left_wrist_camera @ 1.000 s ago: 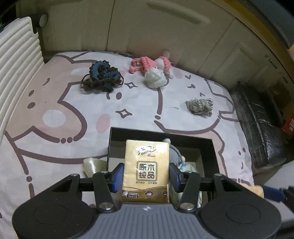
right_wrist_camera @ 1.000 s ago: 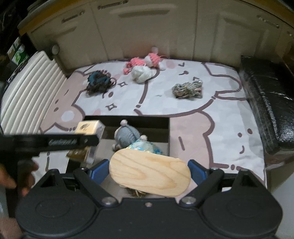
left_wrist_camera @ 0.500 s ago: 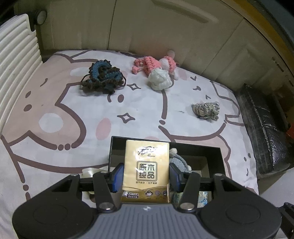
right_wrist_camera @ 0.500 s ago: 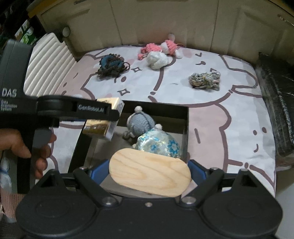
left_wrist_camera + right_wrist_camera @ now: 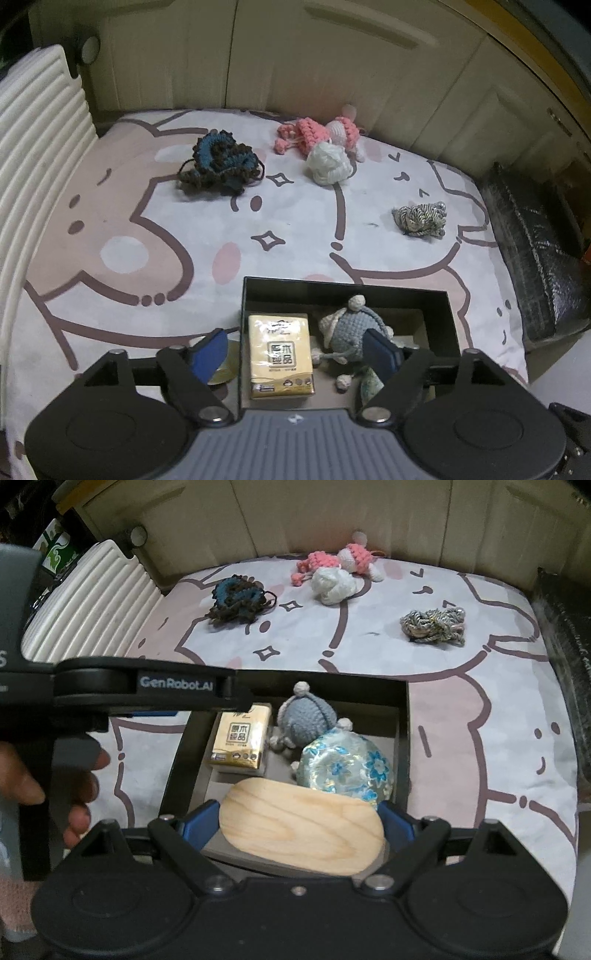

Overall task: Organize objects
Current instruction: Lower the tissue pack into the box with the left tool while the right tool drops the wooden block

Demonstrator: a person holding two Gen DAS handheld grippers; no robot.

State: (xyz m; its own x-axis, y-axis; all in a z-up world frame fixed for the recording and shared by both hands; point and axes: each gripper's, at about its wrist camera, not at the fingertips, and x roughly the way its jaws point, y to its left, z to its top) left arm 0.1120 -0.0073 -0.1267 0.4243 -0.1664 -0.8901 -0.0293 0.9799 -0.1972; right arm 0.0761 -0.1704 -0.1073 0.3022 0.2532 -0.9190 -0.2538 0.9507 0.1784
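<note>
A gold tissue pack (image 5: pixel 279 356) lies in the left part of the black box (image 5: pixel 347 287), next to a grey crochet toy (image 5: pixel 352 326). My left gripper (image 5: pixel 293 356) is open above the pack, its fingers apart on either side. In the right wrist view the tissue pack (image 5: pixel 241 740), the grey toy (image 5: pixel 306 722) and a blue floral pouch (image 5: pixel 347 770) lie in the box (image 5: pixel 402 738). My right gripper (image 5: pixel 299 827) is shut on an oval wooden board (image 5: pixel 303 829) held over the box's near edge.
On the cartoon bedsheet (image 5: pixel 110 229) lie a blue-brown crochet piece (image 5: pixel 221 162), a pink crochet toy (image 5: pixel 317 133), a white yarn ball (image 5: pixel 330 164) and a grey braided cord (image 5: pixel 421 218). A white ribbed panel (image 5: pixel 33 147) stands left; a black cushion (image 5: pixel 535 251) lies right.
My left gripper has opened and let go of the tissue pack, which now lies in the box. My right gripper with the wooden board has moved closer over the box.
</note>
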